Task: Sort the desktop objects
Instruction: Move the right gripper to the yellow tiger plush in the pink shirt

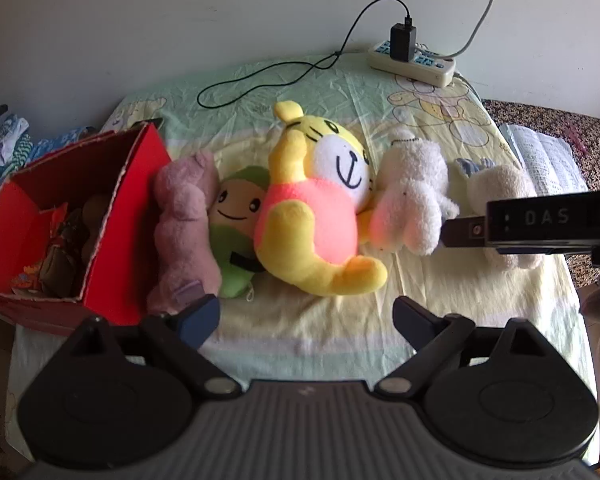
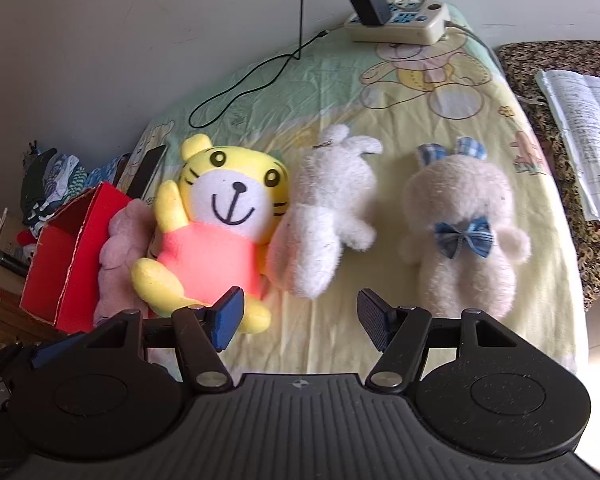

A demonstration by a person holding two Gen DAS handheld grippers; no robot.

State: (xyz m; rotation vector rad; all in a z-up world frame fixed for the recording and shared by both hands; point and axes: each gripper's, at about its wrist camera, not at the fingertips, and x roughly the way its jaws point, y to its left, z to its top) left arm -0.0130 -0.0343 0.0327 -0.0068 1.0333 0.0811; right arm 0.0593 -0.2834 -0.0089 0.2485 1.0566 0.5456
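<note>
Both tongs hang open and empty over the near edge of the bench (image 2: pixel 400 92), which is draped in a yellow-green cartoon sheet. In the right wrist view the right tongs (image 2: pixel 300 314) face a row of plush toys: the tiger (image 2: pixel 220 220) at 11 o'clock, the white toy (image 2: pixel 324 216) at 12, the bow-tie bear (image 2: pixel 464 228) at 1. Each lies with its long axis running away from the tongs, head far, feet near; the tiger's foot is just beside the left finger. In the left wrist view the left tongs (image 1: pixel 306 316) look at the tiger (image 1: pixel 320 216) straight ahead, with the pink toy (image 1: pixel 184 220) and the green toy (image 1: pixel 240 216) at 11 o'clock, and the red box (image 1: pixel 112 240) at 10 o'clock touching the pink toy.

The left tongs seem nearer the box and the pink toy; the right, the white toy and the bear.

The box's contents are dark and hard to make out. The green toy is half buried under the tiger.
</note>
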